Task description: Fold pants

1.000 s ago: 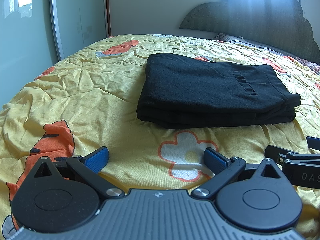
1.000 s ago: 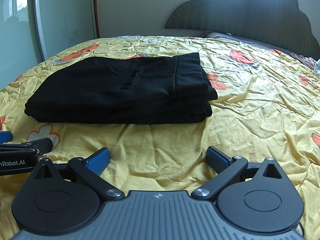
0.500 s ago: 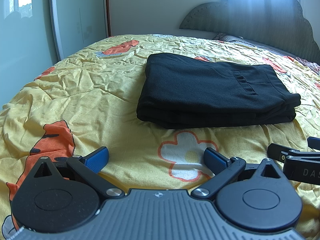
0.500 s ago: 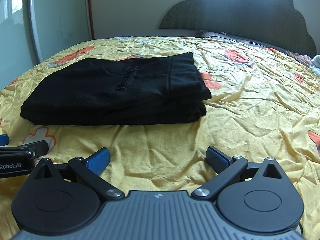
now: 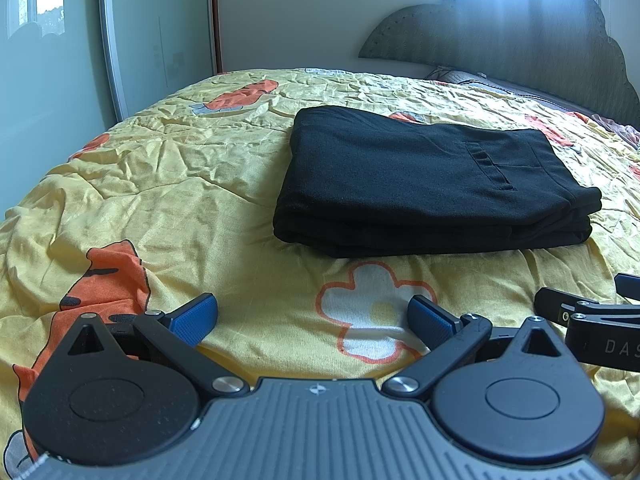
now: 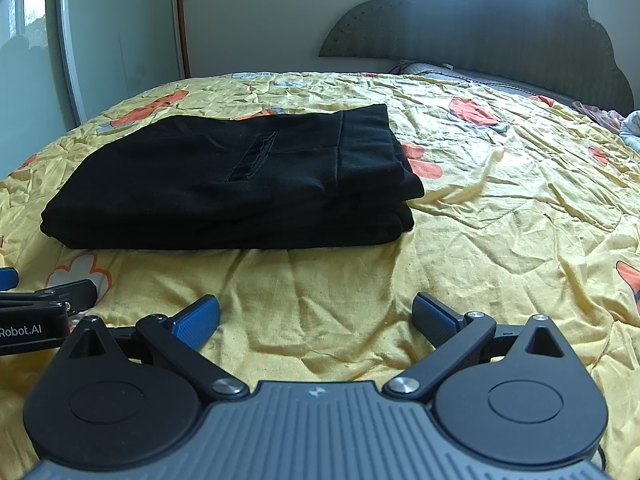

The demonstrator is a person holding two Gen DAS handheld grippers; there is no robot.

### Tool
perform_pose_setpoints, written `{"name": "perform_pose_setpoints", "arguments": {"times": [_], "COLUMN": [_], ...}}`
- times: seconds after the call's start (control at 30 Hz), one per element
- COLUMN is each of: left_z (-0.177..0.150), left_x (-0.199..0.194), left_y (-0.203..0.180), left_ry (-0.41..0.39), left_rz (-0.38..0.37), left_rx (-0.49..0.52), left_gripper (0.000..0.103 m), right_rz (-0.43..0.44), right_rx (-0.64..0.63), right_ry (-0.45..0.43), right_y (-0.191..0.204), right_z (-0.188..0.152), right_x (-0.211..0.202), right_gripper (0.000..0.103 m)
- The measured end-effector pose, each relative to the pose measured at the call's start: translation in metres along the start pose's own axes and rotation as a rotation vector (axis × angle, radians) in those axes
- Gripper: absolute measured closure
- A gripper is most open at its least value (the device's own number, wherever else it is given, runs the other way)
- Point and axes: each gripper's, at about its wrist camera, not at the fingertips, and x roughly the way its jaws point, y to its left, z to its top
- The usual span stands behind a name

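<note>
Yellow bedding with orange and white cartoon prints covered the bed (image 5: pixel 168 184), crumpled all over, with a dark scalloped headboard (image 6: pixel 500 28) at its far edge and a pale sliding door (image 5: pixel 160 36) along the left side. Black pants (image 5: pixel 424 172) lay folded into a flat, layered rectangle around the middle of the bed, a pocket slit facing up. Both claws sat near the bed's near edge, apart from the cloth: the left gripper (image 5: pixel 314 316) spread wide and empty, the right gripper (image 6: pixel 316 314) likewise wide and holding nothing
</note>
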Motion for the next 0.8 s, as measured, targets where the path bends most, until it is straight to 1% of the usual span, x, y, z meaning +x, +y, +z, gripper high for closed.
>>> {"name": "perform_pose_setpoints", "arguments": {"times": [0.53, 0.63, 0.7, 0.8], "left_z": [0.0002, -0.0012, -0.0028, -0.0029], "left_x": [-0.0006, -0.0011, -0.0029, -0.0034], "left_y": [0.0007, 0.0011, 0.0026, 0.0057], "left_ry": [-0.001, -0.004, -0.013, -0.008], "left_rz": [-0.001, 0.010, 0.038, 0.035], "left_rx": [-0.002, -0.009, -0.027, -0.041], "left_gripper": [0.000, 0.000, 0.000, 0.000], "right_rz": [0.006, 0.030, 0.040, 0.043], "right_rx": [-0.006, -0.030, -0.041, -0.043], "right_ry": [-0.001, 0.000, 0.001, 0.001], "right_y": [0.0021, 0.0051, 0.0067, 0.0073], "right_z": [-0.0009, -0.0016, -0.0018, -0.0019], "right_x": [-0.0006, -0.0005, -0.0007, -0.0008], "right_gripper": [0.000, 0.000, 0.000, 0.000]}}
